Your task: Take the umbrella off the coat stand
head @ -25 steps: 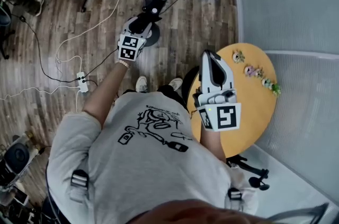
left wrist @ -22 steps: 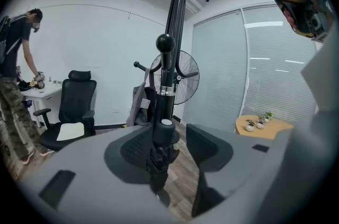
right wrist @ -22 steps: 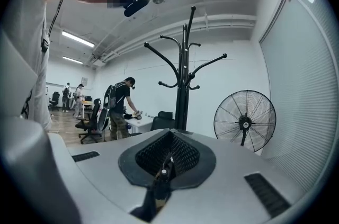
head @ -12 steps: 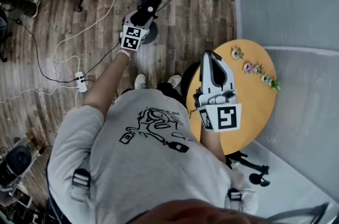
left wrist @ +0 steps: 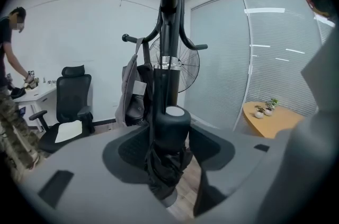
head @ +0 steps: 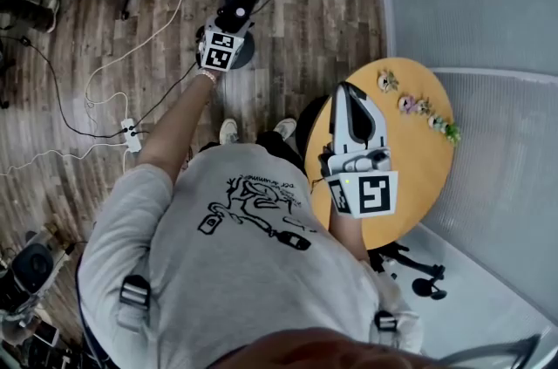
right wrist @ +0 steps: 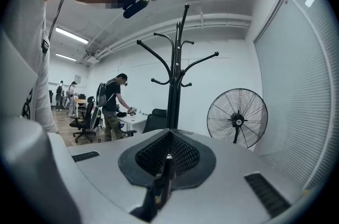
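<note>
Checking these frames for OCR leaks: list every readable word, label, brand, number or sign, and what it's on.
No text here is legible.
T-shirt print: small lettering above the drawing, too small to read.
Marker cubes: black-and-white square patterns, no letters or digits.
Fan: hub mark too small to read.
Grey bag on the coat stand: pale tag, blurred.

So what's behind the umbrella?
The stand's pole stands right behind the umbrella, a grey bag hangs beside it, a fan further back. The pole's lower part and base are covered.
</note>
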{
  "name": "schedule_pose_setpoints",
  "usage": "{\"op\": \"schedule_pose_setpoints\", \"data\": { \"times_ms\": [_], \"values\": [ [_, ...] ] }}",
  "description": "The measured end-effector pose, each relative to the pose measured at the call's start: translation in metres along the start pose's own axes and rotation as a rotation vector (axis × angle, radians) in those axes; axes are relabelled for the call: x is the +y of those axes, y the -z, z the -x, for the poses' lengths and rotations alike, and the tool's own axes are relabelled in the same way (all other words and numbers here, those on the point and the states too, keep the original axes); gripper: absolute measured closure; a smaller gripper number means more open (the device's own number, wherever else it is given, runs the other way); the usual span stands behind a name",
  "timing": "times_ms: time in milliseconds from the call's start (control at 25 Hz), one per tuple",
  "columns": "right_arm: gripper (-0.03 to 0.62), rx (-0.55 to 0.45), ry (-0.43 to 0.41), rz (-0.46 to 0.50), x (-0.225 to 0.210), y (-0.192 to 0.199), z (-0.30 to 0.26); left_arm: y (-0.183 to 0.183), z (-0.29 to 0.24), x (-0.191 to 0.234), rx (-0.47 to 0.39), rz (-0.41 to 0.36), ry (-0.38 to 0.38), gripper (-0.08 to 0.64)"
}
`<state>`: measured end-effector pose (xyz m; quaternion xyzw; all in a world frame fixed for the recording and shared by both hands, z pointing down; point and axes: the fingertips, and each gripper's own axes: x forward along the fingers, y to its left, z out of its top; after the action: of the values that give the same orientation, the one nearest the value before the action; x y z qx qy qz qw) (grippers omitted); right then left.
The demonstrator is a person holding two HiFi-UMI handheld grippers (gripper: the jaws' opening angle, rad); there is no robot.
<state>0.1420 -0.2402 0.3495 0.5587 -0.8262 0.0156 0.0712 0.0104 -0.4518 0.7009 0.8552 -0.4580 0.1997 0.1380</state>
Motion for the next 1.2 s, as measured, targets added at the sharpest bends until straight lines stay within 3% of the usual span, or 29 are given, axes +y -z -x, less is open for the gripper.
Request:
{"op": "schedule_pose_setpoints", "data": {
  "times_ms": [80, 520, 1200],
  "values": [
    [0.577, 0.002, 0.004, -0.001, -0.002, 0.0, 0.001, 0.0, -0.001, 0.0, 0.007, -0.013, -0.012, 0.36],
    [0.577, -0.005, -0.003, -0.007, 0.003, -0.001, 0.001, -0.012, 0.013, -0.004, -0.044, -0.025, 0.014, 0.364],
    [0.577, -0.026, 0.001, -0.007, 0.008, -0.002, 0.017, -0.029, 0.042, -0.01, -0.096, 0.025, 0.021, 0.367]
  ]
}}
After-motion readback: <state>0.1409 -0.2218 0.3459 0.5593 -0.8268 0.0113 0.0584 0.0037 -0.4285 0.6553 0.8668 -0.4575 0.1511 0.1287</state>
